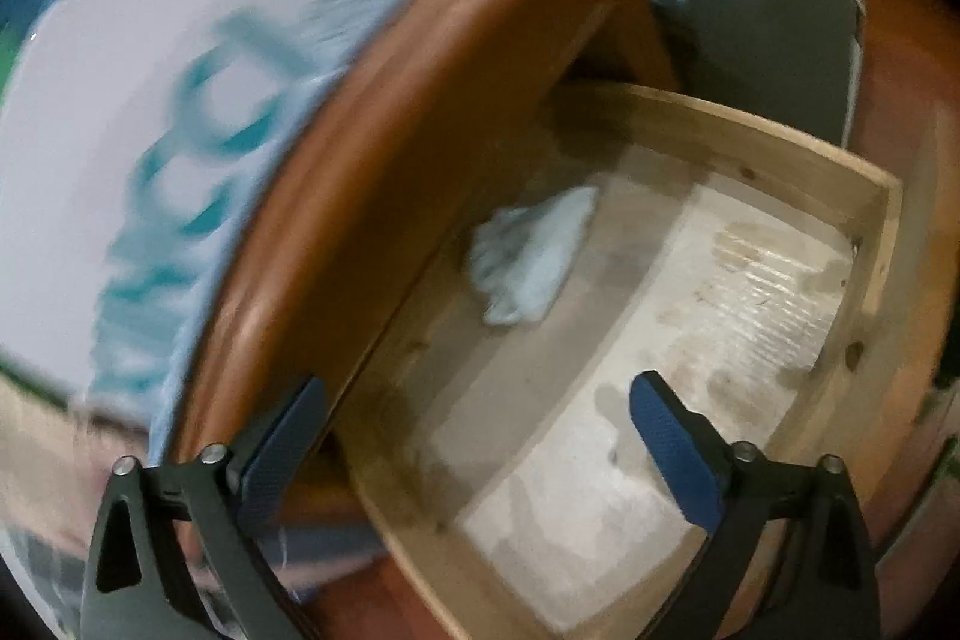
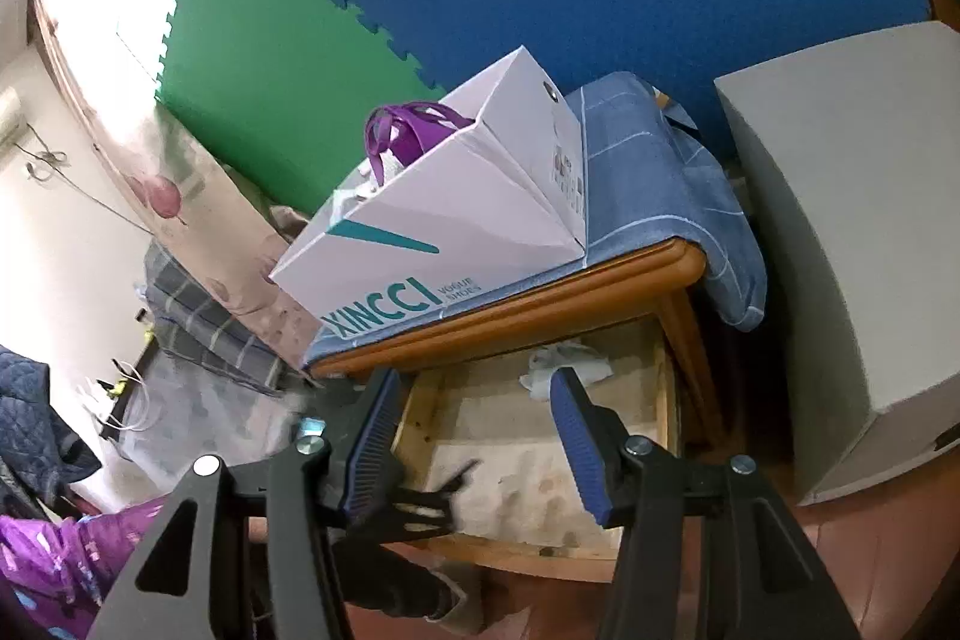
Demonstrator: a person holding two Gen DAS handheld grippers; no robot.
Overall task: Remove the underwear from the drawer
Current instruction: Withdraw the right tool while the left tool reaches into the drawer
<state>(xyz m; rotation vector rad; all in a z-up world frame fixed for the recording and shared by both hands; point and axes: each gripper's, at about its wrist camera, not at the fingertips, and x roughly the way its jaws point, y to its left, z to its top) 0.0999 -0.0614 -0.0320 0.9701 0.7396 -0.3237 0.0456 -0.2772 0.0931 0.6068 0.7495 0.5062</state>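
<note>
A pale, crumpled piece of underwear (image 1: 528,268) lies at the back of the open wooden drawer (image 1: 864,196), close under the nightstand's brown top edge. My left gripper (image 1: 478,388) is open above the drawer's lined floor, with nothing between its blue pads and short of the underwear. In the right wrist view the underwear (image 2: 564,361) shows just beyond my right gripper (image 2: 475,379), which hovers open and empty in front of the drawer (image 2: 528,556). A dark gloved hand (image 2: 408,586) reaches over the drawer's front edge with the other tool.
A white shopping bag (image 2: 456,220) with teal lettering stands on the blue cloth (image 2: 648,172) covering the nightstand. A grey box (image 2: 852,232) stands close on the right. Blue and green foam mats line the wall; bedding lies to the left.
</note>
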